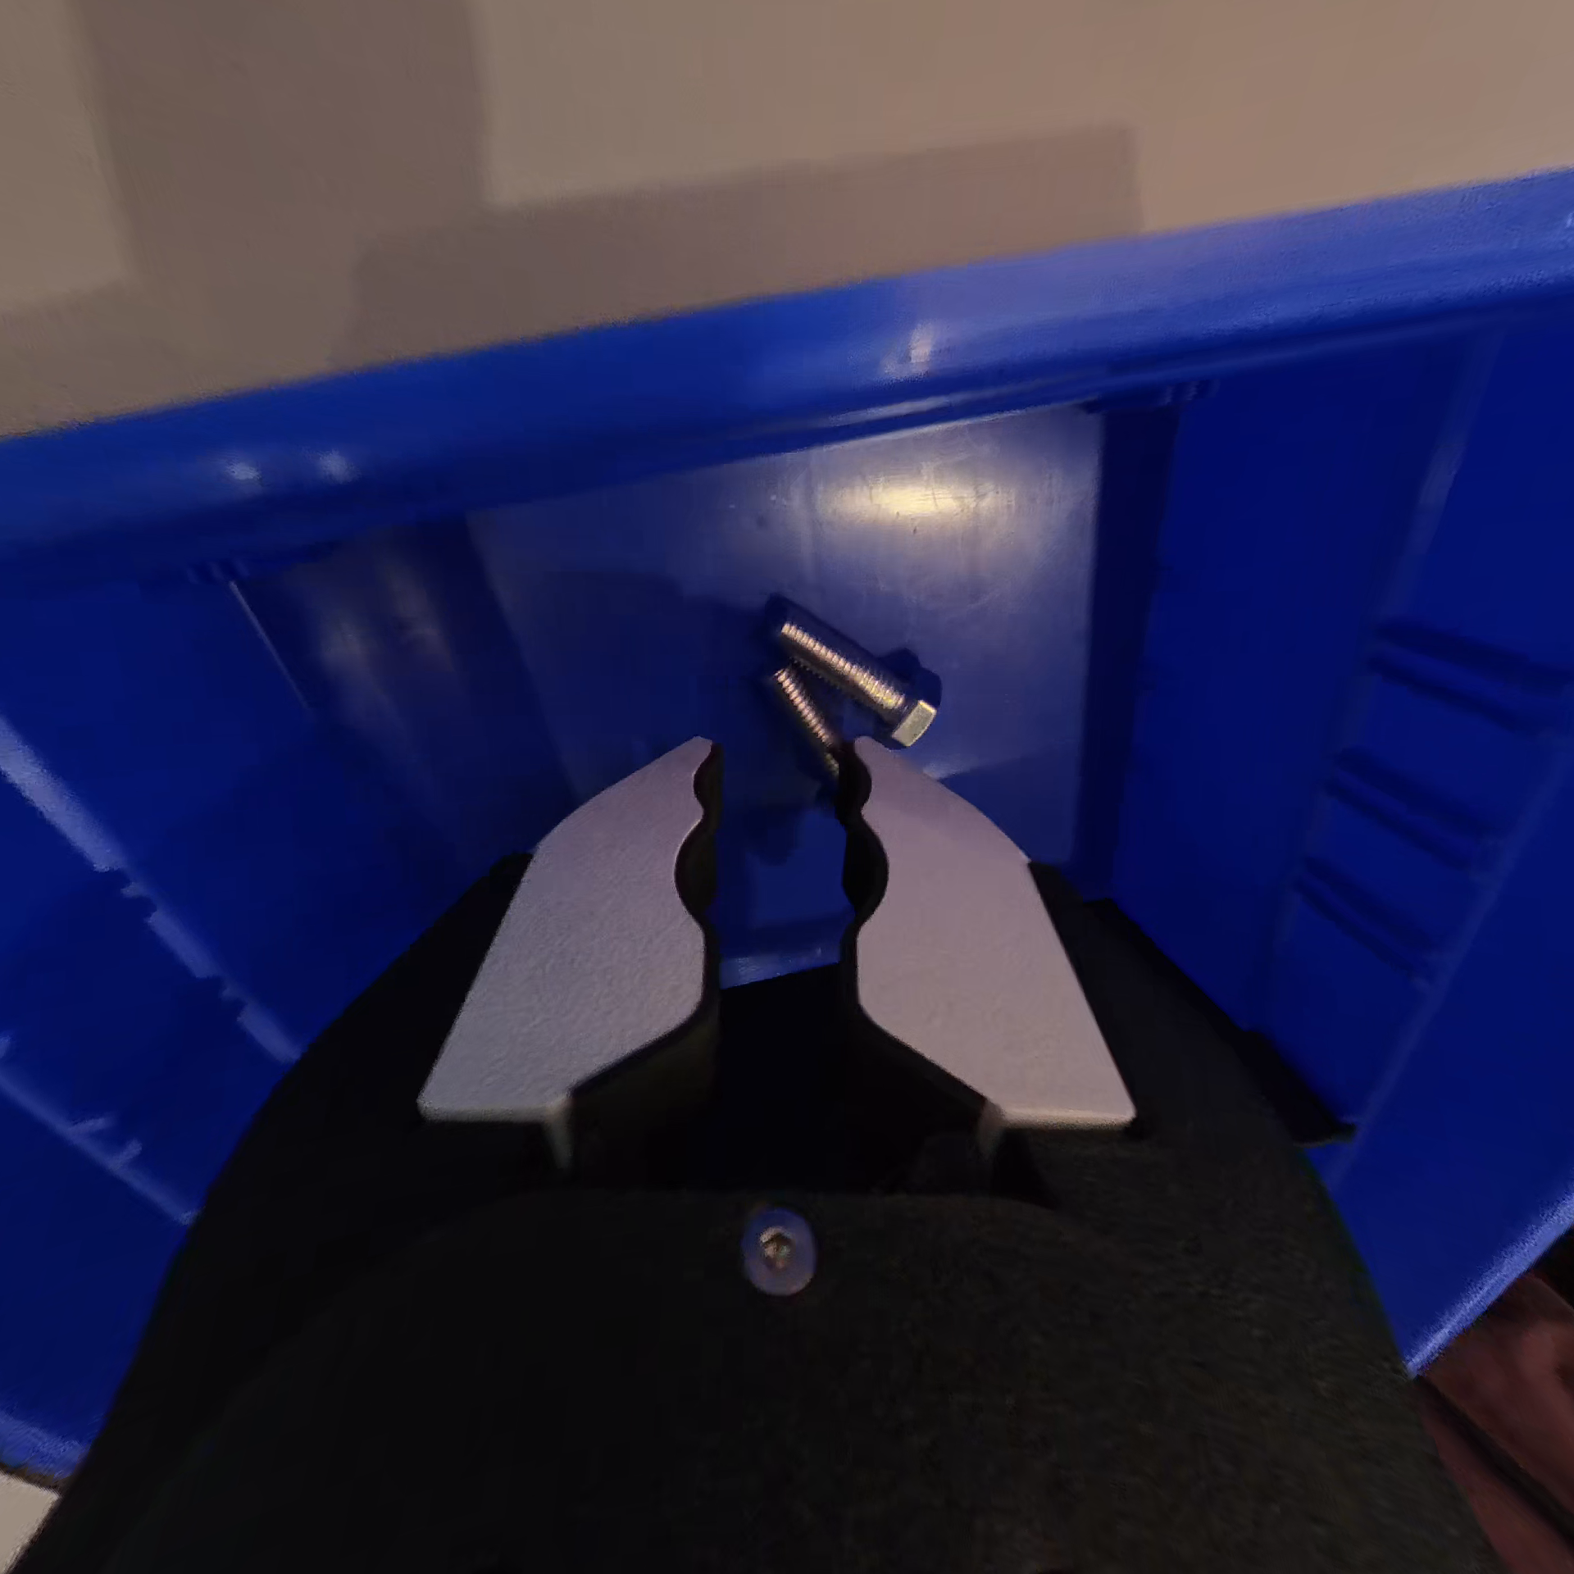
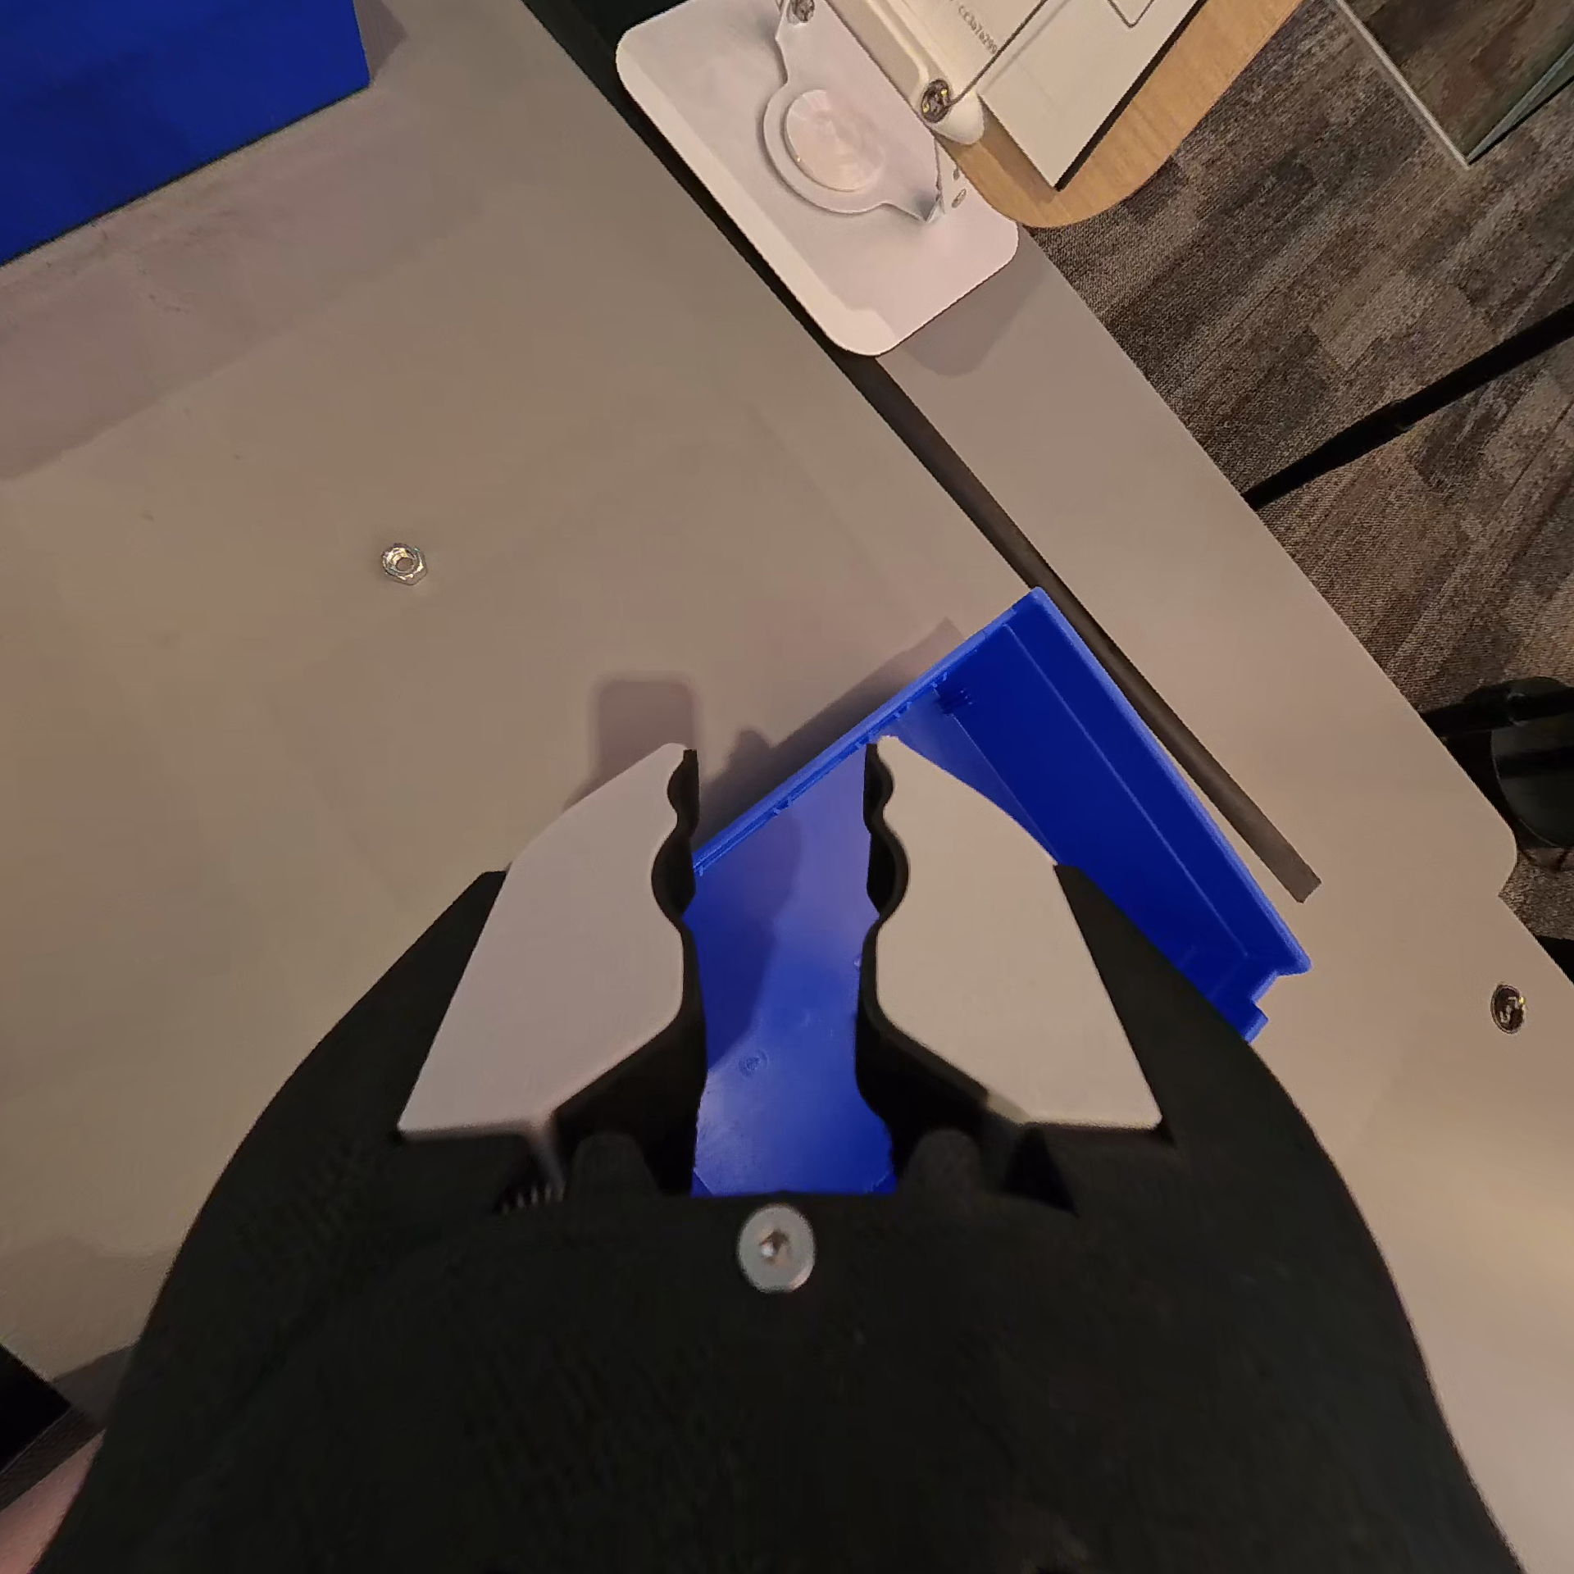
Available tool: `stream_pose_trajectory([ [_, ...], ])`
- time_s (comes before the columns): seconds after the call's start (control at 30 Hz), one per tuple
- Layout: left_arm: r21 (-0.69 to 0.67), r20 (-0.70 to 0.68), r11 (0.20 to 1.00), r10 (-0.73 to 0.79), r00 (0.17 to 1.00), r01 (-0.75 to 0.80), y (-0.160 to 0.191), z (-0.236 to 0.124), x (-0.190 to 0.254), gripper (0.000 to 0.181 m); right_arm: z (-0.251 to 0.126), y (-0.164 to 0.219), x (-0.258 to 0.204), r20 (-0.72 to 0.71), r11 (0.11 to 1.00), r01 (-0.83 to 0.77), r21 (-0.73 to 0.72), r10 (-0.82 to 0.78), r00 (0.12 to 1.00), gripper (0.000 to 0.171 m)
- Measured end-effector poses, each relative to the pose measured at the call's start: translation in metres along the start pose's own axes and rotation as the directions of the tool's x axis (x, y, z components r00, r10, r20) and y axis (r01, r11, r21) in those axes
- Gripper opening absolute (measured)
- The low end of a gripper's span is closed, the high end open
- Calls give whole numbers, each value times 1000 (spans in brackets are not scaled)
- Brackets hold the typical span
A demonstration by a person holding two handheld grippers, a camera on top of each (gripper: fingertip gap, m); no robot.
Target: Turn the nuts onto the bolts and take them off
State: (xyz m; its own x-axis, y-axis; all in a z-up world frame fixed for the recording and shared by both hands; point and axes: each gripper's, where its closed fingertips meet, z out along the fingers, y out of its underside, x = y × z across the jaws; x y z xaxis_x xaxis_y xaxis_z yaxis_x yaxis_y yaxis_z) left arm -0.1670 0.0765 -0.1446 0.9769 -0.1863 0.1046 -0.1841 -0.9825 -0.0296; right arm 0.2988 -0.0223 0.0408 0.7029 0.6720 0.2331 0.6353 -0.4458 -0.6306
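Observation:
In the left wrist view my left gripper [image 1: 779, 754] is open inside a blue plastic bin [image 1: 1278, 681]. Two silver bolts lie crossed on the bin floor just past the fingertips: the upper bolt [image 1: 852, 673] shows its hex head at the right, the lower bolt [image 1: 805, 720] runs partly behind my right finger [image 1: 954, 920]. Nothing is between the jaws. In the right wrist view my right gripper [image 2: 779, 754] is open and empty above a second, smaller blue bin [image 2: 1107, 809]. A single silver nut [image 2: 404, 564] lies on the grey table [image 2: 426, 383] to the left, apart from the gripper.
A white plate-like fixture [image 2: 818, 170] with a round insert sits at the table's far edge. The corner of another blue bin [image 2: 153, 102] shows at the top left. A dark seam [image 2: 979, 494] crosses the table; carpet floor [image 2: 1320, 281] lies beyond. A screw head [image 2: 1507, 1008] sits in the tabletop at right. Tip to tip, the grippers are about 50 centimeters apart.

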Motion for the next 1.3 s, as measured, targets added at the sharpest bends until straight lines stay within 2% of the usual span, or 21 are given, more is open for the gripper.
stream_pose_trajectory([
  [0.17,-4,-12,1000,-20,1000,20,-2,3,2,25,0,1,-1,-1,1000,6,-6,-6,1000,38],
  [0.23,-33,19,999,-12,1000,12,2,7,0,26,0,1,-1,-1,1000,7,-5,-7,1000,38],
  [0.4,-54,111,998,50,993,-44,4,8,-8,16,1,1,-1,0,1000,10,-8,-10,1000,38],
  [0.47,-38,189,997,73,979,-67,2,4,-20,14,3,1,-1,0,1000,13,-14,-13,1000,38],
  [0.57,64,271,991,97,958,-118,-8,-17,-33,10,6,-1,-2,1,1000,23,-21,-23,1000,38],
  [0.7,289,148,942,130,980,-169,-19,-57,-10,10,10,-5,-4,3,999,37,-22,-37,999,38],
  [0.77,410,82,888,189,978,-206,-21,-82,12,10,12,-11,-4,-4,999,42,-3,-42,999,37],
  [0.83,546,-2,799,303,953,-253,-19,-111,51,10,14,-25,-9,11,997,54,55,-55,998,37],
  [0.97,761,-101,552,620,778,-342,13,-165,160,9,10,-82,-45,142,933,86,350,-144,979,34],
  [1.07,815,-57,389,792,608,-430,48,-180,231,9,-3,-118,-92,251,808,121,577,-316,915,33],
  [1.17,793,40,263,878,477,-550,71,-177,280,9,-15,-128,-128,310,718,132,684,-449,838,33],
  [1.23,778,82,202,906,415,-594,77,-174,304,9,-18,-127,-144,362,704,117,700,-492,792,33],
  [1.3,773,100,168,920,379,-612,79,-171,320,9,-8,-125,-144,368,724,128,678,-485,793,31],
])
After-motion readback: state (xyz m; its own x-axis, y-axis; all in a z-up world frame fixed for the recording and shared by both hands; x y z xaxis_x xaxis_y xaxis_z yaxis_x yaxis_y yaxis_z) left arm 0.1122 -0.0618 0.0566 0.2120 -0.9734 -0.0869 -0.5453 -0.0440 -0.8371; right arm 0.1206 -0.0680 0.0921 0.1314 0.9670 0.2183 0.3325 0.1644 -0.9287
